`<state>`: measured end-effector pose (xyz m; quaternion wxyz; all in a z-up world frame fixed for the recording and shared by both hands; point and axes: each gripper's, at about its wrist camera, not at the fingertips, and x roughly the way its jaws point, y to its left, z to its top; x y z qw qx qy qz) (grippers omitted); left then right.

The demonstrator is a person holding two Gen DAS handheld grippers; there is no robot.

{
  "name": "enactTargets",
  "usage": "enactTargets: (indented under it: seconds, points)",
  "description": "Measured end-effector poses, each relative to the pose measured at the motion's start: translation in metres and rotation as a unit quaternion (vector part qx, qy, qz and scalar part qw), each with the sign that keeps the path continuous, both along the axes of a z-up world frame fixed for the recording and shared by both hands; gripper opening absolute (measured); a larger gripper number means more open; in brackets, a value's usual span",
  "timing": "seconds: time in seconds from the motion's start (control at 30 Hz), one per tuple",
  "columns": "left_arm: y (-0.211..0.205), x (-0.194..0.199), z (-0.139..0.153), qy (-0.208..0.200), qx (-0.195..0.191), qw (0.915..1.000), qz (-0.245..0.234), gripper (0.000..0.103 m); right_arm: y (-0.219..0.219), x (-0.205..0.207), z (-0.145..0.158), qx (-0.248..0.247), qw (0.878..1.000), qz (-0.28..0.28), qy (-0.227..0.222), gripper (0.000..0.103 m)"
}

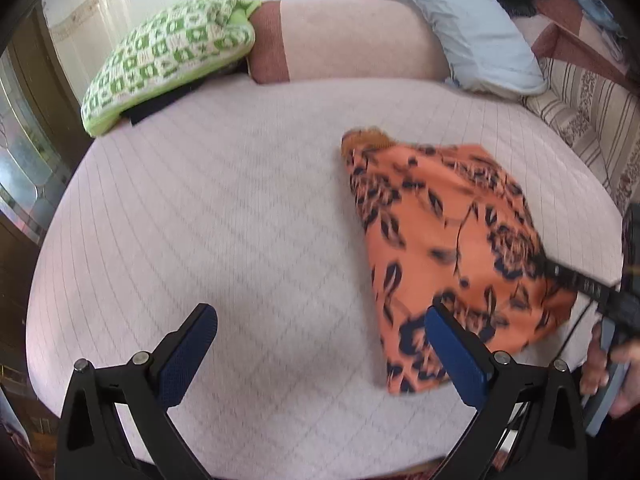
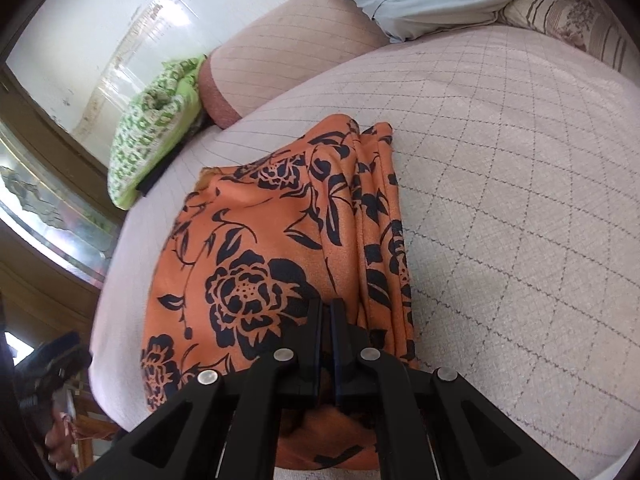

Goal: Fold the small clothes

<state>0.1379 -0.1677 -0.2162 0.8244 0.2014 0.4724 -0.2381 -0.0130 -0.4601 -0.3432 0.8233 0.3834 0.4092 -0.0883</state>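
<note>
An orange garment with a dark floral print point(image 1: 452, 240) lies on the pale quilted bed point(image 1: 224, 208), right of centre in the left wrist view. My left gripper point(image 1: 320, 316) is open and empty above the bed, its right finger just at the garment's near left edge. In the right wrist view my right gripper point(image 2: 328, 308) is shut on the near edge of the garment point(image 2: 256, 240), which lies partly folded with pleats bunched along its right side. The right gripper also shows in the left wrist view point(image 1: 576, 280) at the garment's right edge.
A green and white patterned pillow point(image 1: 168, 52) lies at the bed's far left over a dark item. A pink bolster point(image 1: 344, 40) and a light blue pillow point(image 1: 472, 28) line the back. A striped cushion point(image 1: 592, 120) sits at the right.
</note>
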Motion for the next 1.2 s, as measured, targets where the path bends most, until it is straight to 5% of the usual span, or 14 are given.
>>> enactTargets:
  seconds: [0.2,0.5,0.53,0.63,0.77,1.07,1.2]
  points:
    - [-0.019,0.007,0.017,-0.031,-0.035,0.9989,0.004,0.103,-0.021,-0.003,-0.016,0.089,0.995,0.0,-0.04,0.006]
    - [-0.04,0.034,0.001,-0.019,-0.024,0.9991,0.031,0.103,-0.029,0.0,0.002,0.074,0.995,0.046,-0.056,0.012]
    - [-0.041,0.036,-0.001,-0.022,-0.023,0.999,0.032,0.103,-0.031,-0.002,0.006,0.073,0.994,0.046,-0.065,0.022]
    - [-0.041,0.043,-0.005,-0.021,-0.025,0.9985,0.044,0.103,-0.049,-0.017,0.017,0.076,0.992,0.002,-0.097,0.076]
    - [-0.034,0.052,-0.016,0.007,-0.04,0.9977,0.054,0.103,-0.076,-0.034,0.019,0.108,0.986,-0.037,-0.123,0.076]
    - [-0.035,0.047,-0.044,0.077,-0.066,0.9942,0.036,0.103,-0.077,-0.016,-0.019,0.179,0.982,-0.03,-0.057,0.076]
    - [-0.041,0.046,-0.062,0.102,-0.058,0.9929,0.023,0.103,-0.067,-0.002,-0.024,0.17,0.984,-0.02,-0.04,0.076]
